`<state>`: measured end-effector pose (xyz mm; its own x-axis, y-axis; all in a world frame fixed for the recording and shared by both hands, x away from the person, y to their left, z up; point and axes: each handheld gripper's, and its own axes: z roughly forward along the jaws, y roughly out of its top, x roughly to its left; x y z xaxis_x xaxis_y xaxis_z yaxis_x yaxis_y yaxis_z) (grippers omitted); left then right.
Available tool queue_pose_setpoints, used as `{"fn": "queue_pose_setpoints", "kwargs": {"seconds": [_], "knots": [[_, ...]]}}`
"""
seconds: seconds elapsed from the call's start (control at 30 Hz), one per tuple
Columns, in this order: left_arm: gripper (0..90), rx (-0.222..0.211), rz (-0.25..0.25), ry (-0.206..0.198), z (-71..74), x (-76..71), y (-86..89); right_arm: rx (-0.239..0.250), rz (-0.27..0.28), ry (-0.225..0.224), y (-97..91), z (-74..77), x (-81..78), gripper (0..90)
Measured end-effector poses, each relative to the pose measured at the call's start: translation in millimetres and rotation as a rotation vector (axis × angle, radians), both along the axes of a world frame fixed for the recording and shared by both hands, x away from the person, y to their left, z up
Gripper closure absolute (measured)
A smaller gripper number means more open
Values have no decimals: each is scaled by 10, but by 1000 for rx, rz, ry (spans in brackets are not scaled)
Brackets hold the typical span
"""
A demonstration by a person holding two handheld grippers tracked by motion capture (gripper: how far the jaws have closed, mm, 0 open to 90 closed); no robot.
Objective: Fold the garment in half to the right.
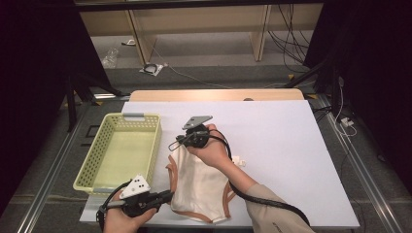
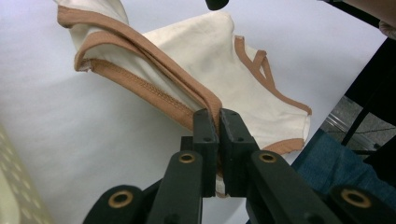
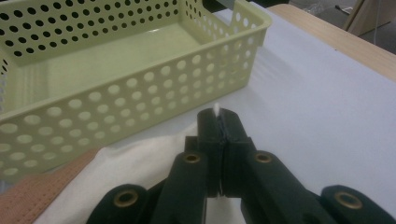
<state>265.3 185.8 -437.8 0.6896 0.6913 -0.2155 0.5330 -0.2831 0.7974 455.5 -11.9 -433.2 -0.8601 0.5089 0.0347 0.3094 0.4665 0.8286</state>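
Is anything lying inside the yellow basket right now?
No. In the high view the yellow basket shows a bare floor, and the cream garment lies on the white table beside it.

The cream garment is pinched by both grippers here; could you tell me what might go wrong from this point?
The right gripper holds just a sliver of the cream garment at its jaw tips, so that corner could slip out when lifted. The left gripper clamps the brown-trimmed edge, and pulling the two apart might stretch it. The yellow basket stands close beside the cloth; a sideways swing could snag or nudge its wall.
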Motion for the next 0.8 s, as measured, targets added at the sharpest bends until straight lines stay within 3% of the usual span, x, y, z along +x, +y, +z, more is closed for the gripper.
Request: {"fn": "queue_pose_setpoints", "kwargs": {"seconds": [0.8], "knots": [[854, -66, 29, -28, -39, -40, -49, 20, -34, 4, -124, -11, -30, 897]]}}
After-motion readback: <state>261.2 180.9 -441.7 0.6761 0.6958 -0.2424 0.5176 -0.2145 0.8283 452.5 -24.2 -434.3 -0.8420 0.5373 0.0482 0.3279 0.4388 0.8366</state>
